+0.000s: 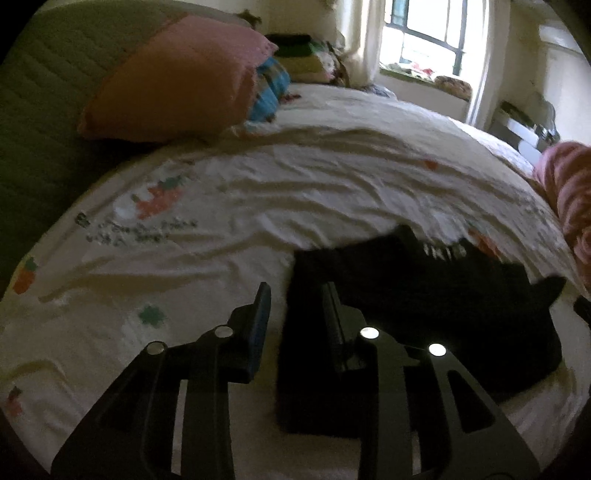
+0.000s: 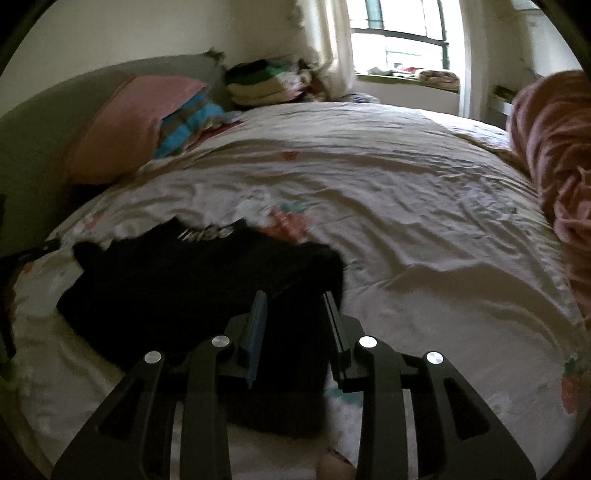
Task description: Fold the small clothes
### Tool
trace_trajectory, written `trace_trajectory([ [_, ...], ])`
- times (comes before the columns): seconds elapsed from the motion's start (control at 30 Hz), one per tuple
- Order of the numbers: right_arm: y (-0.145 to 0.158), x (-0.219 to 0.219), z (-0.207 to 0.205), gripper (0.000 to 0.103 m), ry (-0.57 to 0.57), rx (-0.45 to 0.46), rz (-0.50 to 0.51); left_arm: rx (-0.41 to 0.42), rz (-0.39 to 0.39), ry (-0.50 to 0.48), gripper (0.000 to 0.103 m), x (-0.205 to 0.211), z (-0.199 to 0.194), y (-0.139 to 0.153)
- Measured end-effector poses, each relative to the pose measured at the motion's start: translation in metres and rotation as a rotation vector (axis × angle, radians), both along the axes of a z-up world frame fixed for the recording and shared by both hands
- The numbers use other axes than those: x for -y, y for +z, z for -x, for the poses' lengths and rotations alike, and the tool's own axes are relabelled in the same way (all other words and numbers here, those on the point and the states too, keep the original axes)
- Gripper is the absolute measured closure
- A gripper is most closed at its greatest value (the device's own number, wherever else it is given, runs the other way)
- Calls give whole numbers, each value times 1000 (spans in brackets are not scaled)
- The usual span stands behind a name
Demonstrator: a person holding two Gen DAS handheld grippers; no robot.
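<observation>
Black garment [image 1: 424,314] spread on a wrinkled cream bedsheet [image 1: 258,192] printed with strawberries and small lettering, white lettering near the garment's far edge. Seen from the left wrist camera: left gripper [image 1: 295,310] above the garment's left edge, fingers [image 1: 260,314] parted by a middling gap and holding nothing, one finger over bare sheet, the other over dark cloth. Whether the tips touch the fabric, impossible to tell. Seen from the right wrist camera: right gripper [image 2: 295,314] over the same garment [image 2: 184,280] at its right side, fingers [image 2: 258,317] likewise apart with black cloth showing between them, no grip visible. Garment lying near the bed's near edge, partly folded, one thicker layer running toward the camera beneath each tool. Farther back, pink pillow [image 1: 177,81] propped against a grey quilted headboard [image 1: 40,110], blue patterned cloth [image 1: 269,88] tucked just beside it. Stack of folded laundry [image 2: 266,83] in the corner by the curtained window [image 2: 399,33]. Pink striped fabric [image 2: 554,147] bunched at the right side of the bed.
</observation>
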State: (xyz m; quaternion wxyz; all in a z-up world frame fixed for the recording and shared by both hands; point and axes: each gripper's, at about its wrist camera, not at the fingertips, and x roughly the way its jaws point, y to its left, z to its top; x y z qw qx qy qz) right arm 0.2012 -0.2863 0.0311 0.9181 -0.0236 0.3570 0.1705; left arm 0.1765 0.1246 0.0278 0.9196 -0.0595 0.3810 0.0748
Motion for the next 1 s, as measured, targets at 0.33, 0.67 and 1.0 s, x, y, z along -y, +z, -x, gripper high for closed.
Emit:
trace_trajectory([
  [0.33,-40,-51,9,75,94,-100,80,-112,-95,-124,94,51,-1,-50],
  [0.67,-62,-68,-26,75,71,-152,143,-142,-126,-123,94,57,-25,-67],
  [1.0,-59,-73,-73,75,35,-159,121,-156,-120,-80,93,41,-72,-63],
])
